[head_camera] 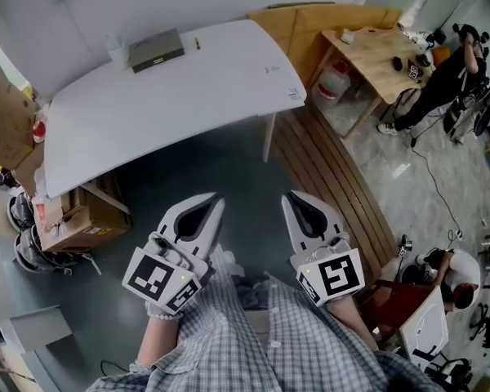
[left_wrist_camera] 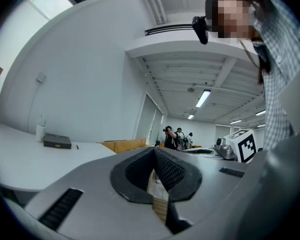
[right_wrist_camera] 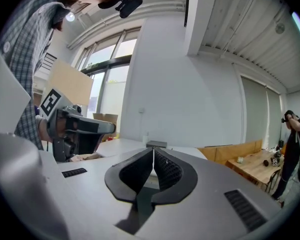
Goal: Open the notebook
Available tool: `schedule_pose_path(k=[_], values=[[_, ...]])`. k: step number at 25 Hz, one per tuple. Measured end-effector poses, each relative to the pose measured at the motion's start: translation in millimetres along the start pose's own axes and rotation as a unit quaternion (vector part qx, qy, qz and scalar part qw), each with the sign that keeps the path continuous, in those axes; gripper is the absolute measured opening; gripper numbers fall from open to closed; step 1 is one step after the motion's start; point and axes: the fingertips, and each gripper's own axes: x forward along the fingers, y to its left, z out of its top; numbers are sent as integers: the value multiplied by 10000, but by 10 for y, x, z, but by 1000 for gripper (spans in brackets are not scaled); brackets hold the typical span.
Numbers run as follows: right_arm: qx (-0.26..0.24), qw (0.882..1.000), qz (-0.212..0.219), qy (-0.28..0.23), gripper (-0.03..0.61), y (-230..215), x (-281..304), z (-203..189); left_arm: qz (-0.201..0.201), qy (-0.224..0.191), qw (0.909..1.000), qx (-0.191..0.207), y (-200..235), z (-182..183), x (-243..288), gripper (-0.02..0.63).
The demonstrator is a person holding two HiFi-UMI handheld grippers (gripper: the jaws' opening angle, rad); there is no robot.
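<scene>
The notebook, a closed dark grey book, lies at the far side of the white table. It also shows small and distant as the notebook in the left gripper view and the notebook in the right gripper view. My left gripper and right gripper hang side by side over the floor, short of the table's near edge, pointing toward it. Both are shut with nothing between the jaws, as the left gripper and the right gripper show close up.
A white cup stands beside the notebook and a pen lies to its right. Cardboard boxes sit under the table's left end. At right are a wooden table, a water jug and a standing person.
</scene>
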Motion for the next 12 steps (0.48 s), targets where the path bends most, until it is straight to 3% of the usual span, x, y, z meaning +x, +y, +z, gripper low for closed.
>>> schedule_pose_path(k=[12], values=[[-157,9987,-476,11,23,39,367,87,-406,-75,9991,79,473,149,73,8]])
